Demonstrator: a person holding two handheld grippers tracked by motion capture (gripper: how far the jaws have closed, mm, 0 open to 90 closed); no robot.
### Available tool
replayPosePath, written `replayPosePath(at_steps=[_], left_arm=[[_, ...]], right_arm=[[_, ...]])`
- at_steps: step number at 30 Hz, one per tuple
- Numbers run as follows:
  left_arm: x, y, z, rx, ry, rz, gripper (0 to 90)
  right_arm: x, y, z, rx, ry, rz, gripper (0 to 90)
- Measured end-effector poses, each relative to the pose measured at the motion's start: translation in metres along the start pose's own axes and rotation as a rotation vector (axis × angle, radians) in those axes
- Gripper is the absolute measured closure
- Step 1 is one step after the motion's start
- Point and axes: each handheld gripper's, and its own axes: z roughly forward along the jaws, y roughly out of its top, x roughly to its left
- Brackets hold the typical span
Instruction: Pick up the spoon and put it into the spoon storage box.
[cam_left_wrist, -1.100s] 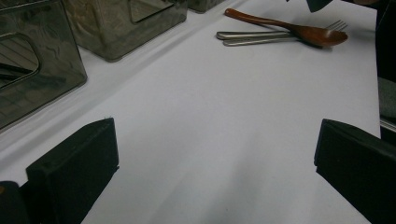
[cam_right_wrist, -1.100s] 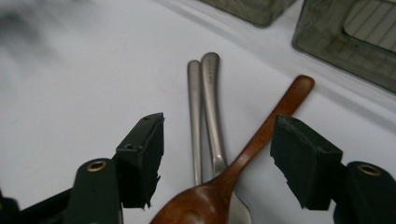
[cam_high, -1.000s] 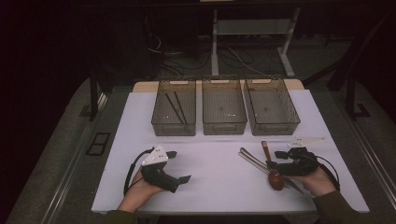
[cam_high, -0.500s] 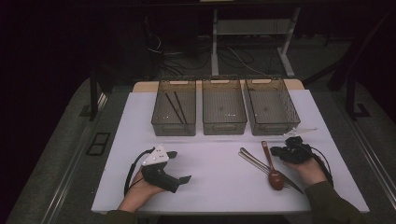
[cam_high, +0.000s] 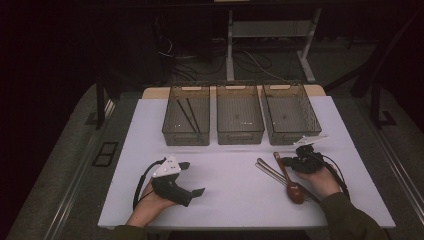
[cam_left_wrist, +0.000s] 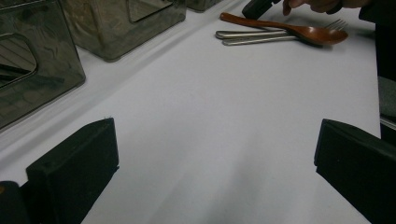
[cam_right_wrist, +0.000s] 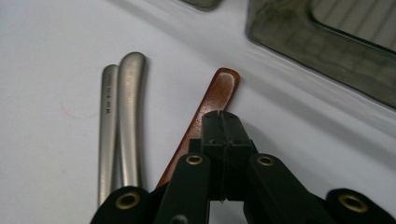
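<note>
- My left gripper (cam_high: 172, 181) rests on the near-left tabletop (cam_high: 235, 200), jaws spread wide with nothing between them; it has not moved.
- The two metal handles (cam_right_wrist: 119, 121) lie untouched, just left of the spoon.
- My right gripper (cam_high: 300, 161) has come in and down over the wooden spoon (cam_high: 288, 178), and its jaws have just closed completely above the handle; I judge nothing is gripped.
- The spoon, reddish-brown and glossy, lies flat at the near right, before the right bin (cam_high: 292, 112).
</note>
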Motion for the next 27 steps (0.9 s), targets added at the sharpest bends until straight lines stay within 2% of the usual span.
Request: replayPosePath(at_steps=[7,11,13,17,20,23,27], left_arm=[[0.000,0.000,-0.001,0.000,0.000,-0.003,0.0],[0.000,0.000,-0.001,-0.003,0.000,-0.002,0.0],[0.001,0.000,-0.001,0.001,0.000,0.001,0.0],[0.001,0.000,-0.002,0.001,0.001,-0.001,0.0],[0.001,0.000,-0.002,0.002,0.001,0.003,0.0],[0.000,0.000,-0.002,0.002,0.000,0.002,0.0],[0.000,0.000,-0.002,0.001,0.002,0.003,0.0]], right_arm=[[0.010,0.003,0.003,0.005,0.029,-0.028,87.8],[0.007,0.003,-0.008,-0.029,0.053,-0.004,74.8],[0.007,0.001,-0.017,-0.038,0.072,0.008,64.2],[0.010,-0.008,-0.034,-0.043,0.112,0.016,52.6],[0.015,-0.017,-0.045,-0.032,0.128,0.001,47.0],[0.022,-0.028,-0.054,-0.024,0.125,-0.032,43.5],[0.028,-0.040,-0.060,-0.006,0.121,-0.046,42.0]])
